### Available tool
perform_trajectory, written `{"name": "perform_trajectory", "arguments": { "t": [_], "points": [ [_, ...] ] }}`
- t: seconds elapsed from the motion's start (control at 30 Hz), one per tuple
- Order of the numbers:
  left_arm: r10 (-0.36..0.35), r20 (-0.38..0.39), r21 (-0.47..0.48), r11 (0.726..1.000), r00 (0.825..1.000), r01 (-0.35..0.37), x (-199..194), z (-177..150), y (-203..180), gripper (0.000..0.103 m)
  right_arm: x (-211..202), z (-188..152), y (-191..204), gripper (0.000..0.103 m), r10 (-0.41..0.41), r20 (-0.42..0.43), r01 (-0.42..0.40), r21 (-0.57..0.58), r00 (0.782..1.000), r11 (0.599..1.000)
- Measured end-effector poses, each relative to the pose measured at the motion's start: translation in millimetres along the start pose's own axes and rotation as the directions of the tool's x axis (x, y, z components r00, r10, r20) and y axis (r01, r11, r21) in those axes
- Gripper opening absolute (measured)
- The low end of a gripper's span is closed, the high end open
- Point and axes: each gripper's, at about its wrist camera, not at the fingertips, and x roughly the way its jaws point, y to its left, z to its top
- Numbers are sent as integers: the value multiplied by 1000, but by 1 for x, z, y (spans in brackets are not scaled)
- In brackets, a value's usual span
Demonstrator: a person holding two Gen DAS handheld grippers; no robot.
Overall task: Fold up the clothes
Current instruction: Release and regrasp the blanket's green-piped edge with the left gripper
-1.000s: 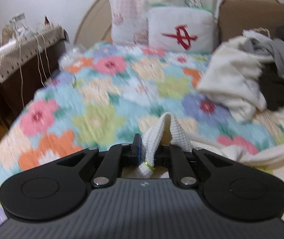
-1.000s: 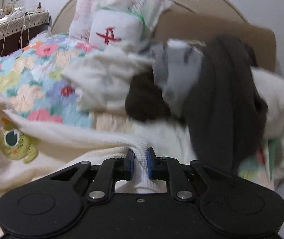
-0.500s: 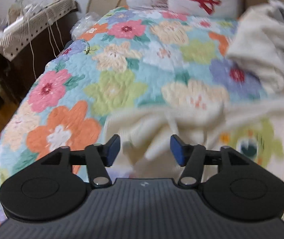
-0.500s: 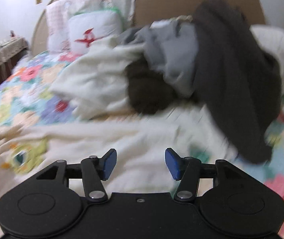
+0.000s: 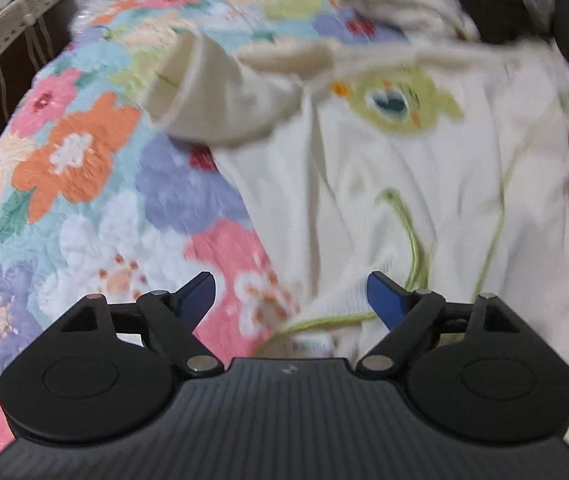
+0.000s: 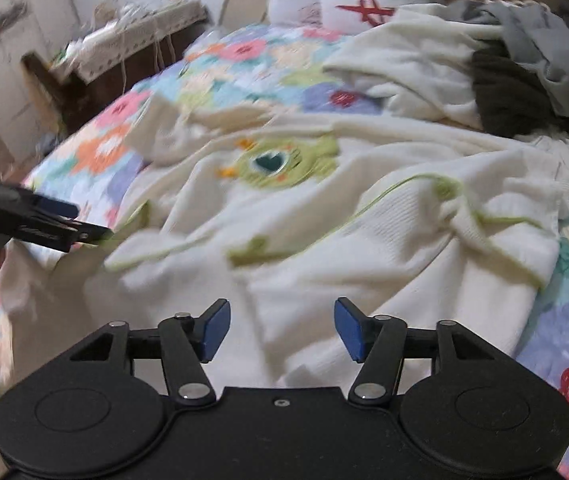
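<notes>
A cream sweater [image 5: 424, 184] with a green monster patch [image 5: 400, 102] and green stitching lies spread and rumpled on the floral quilt [image 5: 84, 208]. It also shows in the right wrist view [image 6: 324, 232], patch [image 6: 284, 162] facing up. My left gripper [image 5: 290, 296] is open and empty over the sweater's near left hem; it appears in the right wrist view [image 6: 64, 222] at the left. My right gripper [image 6: 280, 330] is open and empty above the sweater's near edge.
A pile of cream, grey and dark clothes [image 6: 504, 64] sits at the far right of the bed. Pillows [image 6: 368, 4] lean on the headboard. A cluttered side table [image 6: 124, 48] stands left of the bed.
Both grippers let go of the sweater and opened wide. The sweater dropped flat onto the quilt, and both grippers now look down at it from closer.
</notes>
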Motion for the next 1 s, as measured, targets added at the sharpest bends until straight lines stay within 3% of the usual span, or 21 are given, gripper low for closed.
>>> {"name": "perform_trajectory", "arguments": {
  "t": [0.33, 0.43, 0.57, 0.67, 0.73, 0.9, 0.93, 0.97, 1.0],
  "points": [
    [-22, 28, -34, 999, 999, 23, -24, -20, 5, 82, -20, -56, 8, 67, 18, -78, -12, 80, 997, 997],
    [-2, 29, -51, 999, 1000, 3, -33, -30, 17, 81, -18, -51, 19, 67, 17, -63, -12, 81, 998, 997],
    [51, 76, -37, 998, 996, -48, -41, -35, 24, 71, -11, -32, 56, 67, 66, -33, -66, 14, 997, 998],
    [-17, 160, -7, 1000, 987, 19, -48, -33, 23, 72, -5, -24, 84, 67, 20, -32, -22, -56, 999, 998],
    [-65, 169, -13, 998, 984, 68, -46, -29, 22, 72, -3, -25, 92, 67, 4, -42, -7, -64, 999, 998],
    [-97, 176, 53, 995, 980, 89, -30, -13, 3, 71, 0, -35, 87, 67, 7, -78, -8, -4, 997, 1000],
    [-101, 174, 63, 994, 979, 92, -25, -10, -1, 67, -1, -38, 85, 67, -3, -83, 3, 4, 997, 1000],
    [-123, 177, 53, 992, 977, 115, -20, -9, 0, 47, -1, -39, 82, 67, -16, -84, 17, 11, 996, 1000],
    [-145, 160, 42, 989, 976, 140, -15, -8, 1, 16, -2, -40, 80, 67, -26, -83, 28, 15, 996, 1000]
  ]
}}
